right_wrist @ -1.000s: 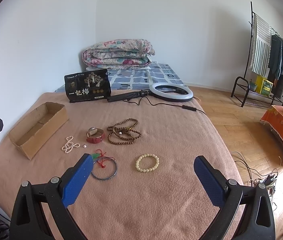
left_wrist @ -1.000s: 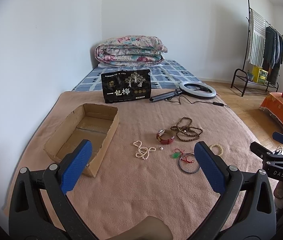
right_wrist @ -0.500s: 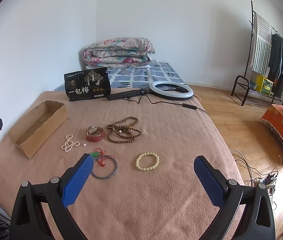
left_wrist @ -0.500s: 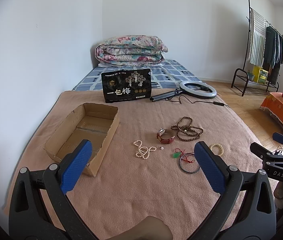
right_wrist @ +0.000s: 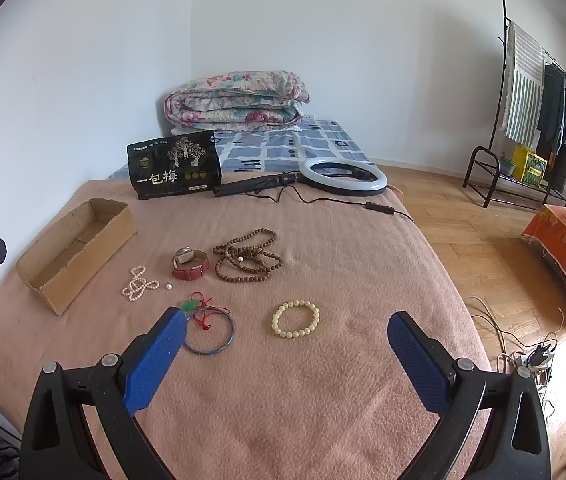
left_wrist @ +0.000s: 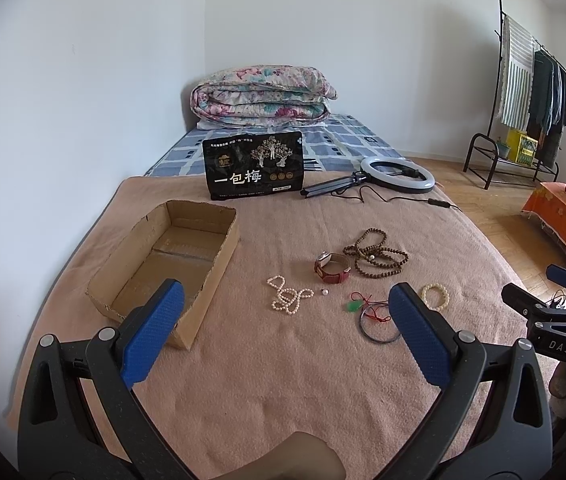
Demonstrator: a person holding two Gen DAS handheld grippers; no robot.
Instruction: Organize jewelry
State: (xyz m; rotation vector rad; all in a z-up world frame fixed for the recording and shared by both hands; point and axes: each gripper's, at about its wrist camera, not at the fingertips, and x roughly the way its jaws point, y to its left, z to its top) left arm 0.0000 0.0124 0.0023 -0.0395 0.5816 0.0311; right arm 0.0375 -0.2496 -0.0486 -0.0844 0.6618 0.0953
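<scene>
Black pouch (left_wrist: 253,171) reads "一包梅", smaller print illegible; left gripper (left_wrist: 283,328), right gripper (right_wrist: 285,352) spread, empty.

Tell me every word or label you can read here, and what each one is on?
"一包梅": large white characters on the black snack bag standing on the bed.
"DAS": on the black body of the right hand-held gripper, seen from the left wrist view.
The bag's small top line and bottom label are too small to read.
</scene>
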